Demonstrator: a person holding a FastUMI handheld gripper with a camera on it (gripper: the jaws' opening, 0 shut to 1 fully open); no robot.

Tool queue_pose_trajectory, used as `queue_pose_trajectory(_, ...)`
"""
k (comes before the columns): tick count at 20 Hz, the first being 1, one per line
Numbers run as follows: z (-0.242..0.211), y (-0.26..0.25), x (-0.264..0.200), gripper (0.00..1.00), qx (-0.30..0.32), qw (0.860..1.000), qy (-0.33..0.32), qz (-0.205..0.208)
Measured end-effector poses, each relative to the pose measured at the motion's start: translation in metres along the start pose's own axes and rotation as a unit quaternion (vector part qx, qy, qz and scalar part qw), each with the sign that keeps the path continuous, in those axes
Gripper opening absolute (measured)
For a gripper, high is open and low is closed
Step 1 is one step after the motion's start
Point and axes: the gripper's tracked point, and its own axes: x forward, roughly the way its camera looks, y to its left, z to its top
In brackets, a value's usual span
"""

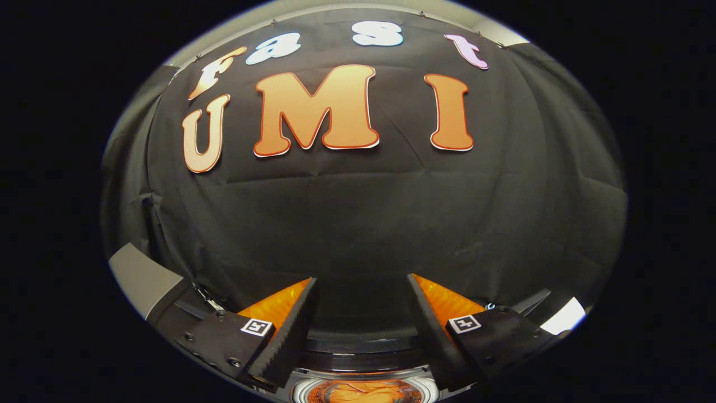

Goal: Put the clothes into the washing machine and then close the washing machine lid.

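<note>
My gripper (361,291) is held high and stands open, with a wide gap and nothing between its fingers. Below the fingers, at the very bottom, I see the round mouth of the washing machine (313,389) with an orange cloth (363,392) lying inside the drum. A dark raised lid or back panel (363,341) of the machine runs across just beyond the opening, between the fingers. The black booth wall rises ahead of the fingertips.
A grey panel (142,277) stands to the left of the fingers, beside the machine's dark top. A pale surface (565,316) shows to the right of the right finger. The black cloth wall closes the space ahead.
</note>
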Motion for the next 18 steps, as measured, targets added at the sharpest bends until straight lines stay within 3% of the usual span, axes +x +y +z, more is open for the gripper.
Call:
queue_pose_trajectory(9,-0.027,0.0,-0.055,0.98,-0.003,1.0,-0.013,-0.004)
queue_pose_trajectory(18,-0.061,0.001,-0.088,0.99,-0.004,1.0,0.015,0.003)
